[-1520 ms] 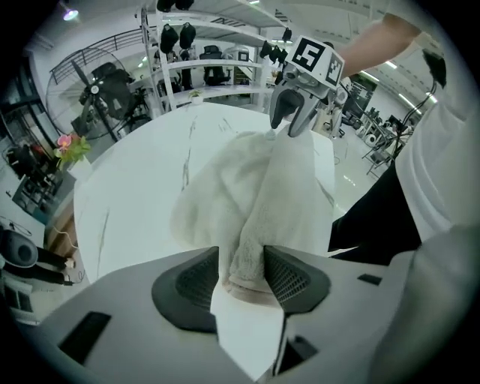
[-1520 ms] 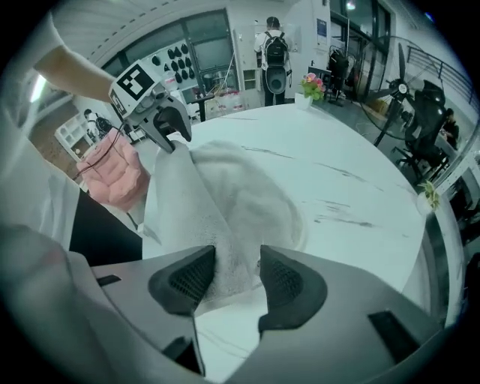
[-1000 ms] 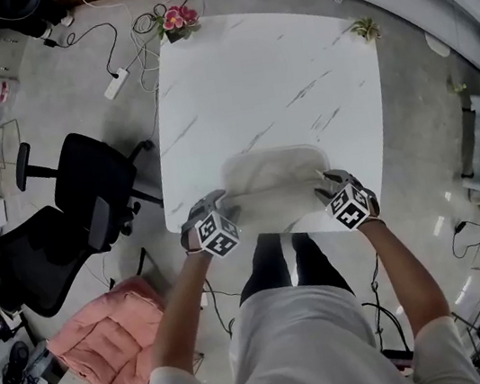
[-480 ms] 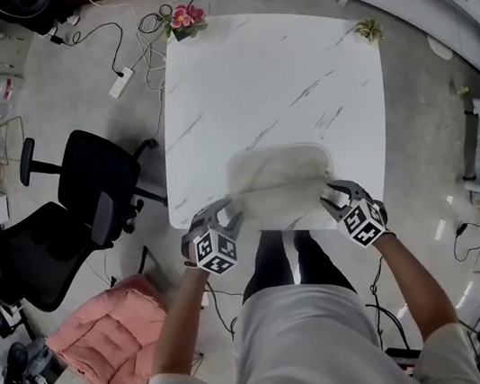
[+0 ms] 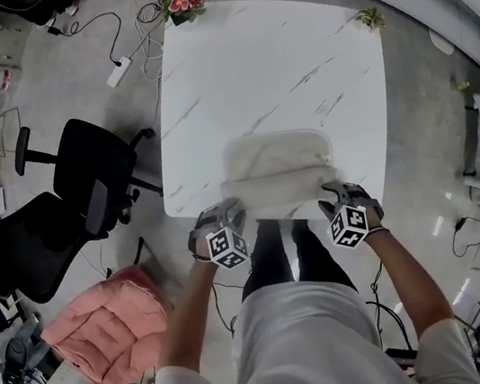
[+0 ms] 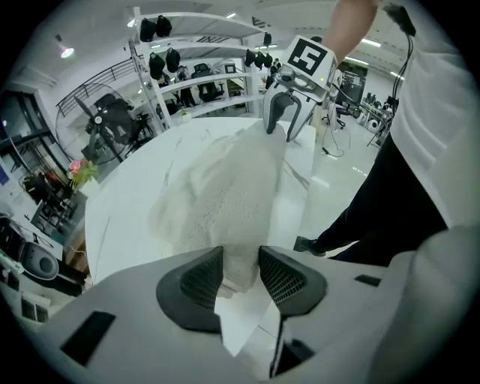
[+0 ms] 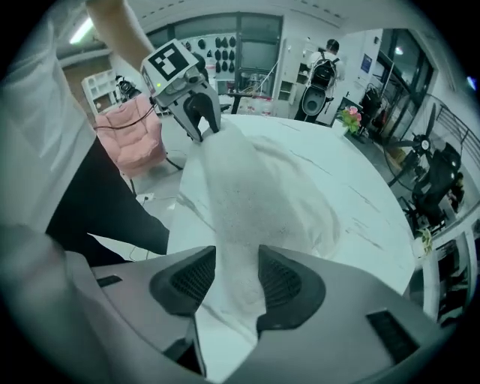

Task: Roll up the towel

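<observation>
Towel (image 5: 278, 171): cream terry, nubby pile, soft rounded rectangle, lower edge bunched into thick fold. Lies lower middle of head view, at table's lower edge.
Left gripper (image 6: 241, 264): ribbed dark pads pinch towel corner, jaws just been closing.
Right gripper (image 7: 238, 279): pads grip opposite corner (jaws just eased wider, cloth between them).
Table (image 5: 263, 55): glossy white marble-look slab, grey veins.
Room: pale speckled floor (image 5: 71, 105); black office chairs (image 5: 85, 190) at left, pink cushion (image 5: 107, 323) lower left, flowers (image 5: 183, 3) at top.
</observation>
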A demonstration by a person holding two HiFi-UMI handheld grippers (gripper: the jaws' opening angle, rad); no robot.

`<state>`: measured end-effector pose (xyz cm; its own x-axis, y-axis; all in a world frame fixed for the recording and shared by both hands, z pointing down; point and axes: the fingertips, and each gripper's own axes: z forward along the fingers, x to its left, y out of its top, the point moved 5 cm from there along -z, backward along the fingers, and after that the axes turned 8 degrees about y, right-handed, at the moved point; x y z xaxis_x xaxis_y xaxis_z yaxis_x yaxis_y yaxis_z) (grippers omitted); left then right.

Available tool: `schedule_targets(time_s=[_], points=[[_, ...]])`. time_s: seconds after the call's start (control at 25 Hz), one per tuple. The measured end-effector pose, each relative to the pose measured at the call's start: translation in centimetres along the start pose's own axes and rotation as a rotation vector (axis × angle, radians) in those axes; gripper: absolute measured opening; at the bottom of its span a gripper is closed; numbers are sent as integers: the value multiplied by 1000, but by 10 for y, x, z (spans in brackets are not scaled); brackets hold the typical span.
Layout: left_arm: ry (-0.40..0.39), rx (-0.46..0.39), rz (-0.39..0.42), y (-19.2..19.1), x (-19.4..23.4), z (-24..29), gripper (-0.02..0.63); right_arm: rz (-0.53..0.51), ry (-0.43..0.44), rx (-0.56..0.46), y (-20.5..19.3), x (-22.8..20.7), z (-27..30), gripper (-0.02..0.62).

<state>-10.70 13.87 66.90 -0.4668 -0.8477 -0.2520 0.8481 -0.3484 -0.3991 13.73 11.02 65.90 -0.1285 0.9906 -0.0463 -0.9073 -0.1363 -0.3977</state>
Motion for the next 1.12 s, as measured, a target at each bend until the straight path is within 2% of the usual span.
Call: schedule_targets(time_s=[0.12,0.24,0.36,0.72,0.96,1.12], points=[[29,16,20,0,-1,9,162,-35,-53,20,-4,-2,8,186],[37,29,13,2,2,12,112,-53,-100,31,-6,-4,13,118],[16,34,7,2,0,8,70,-30,-88,27,-7,-2,13,69],[-107,56,-1,-11,-30,-18,64,46,78,26,-6,34,0,61],[-228,92,-1,-18,-41,-29,64,138,203,31,-7,56,-2,61],[-351,120,-15,-16,-33,-31,66,195,281,21,-2,49,-8,64]])
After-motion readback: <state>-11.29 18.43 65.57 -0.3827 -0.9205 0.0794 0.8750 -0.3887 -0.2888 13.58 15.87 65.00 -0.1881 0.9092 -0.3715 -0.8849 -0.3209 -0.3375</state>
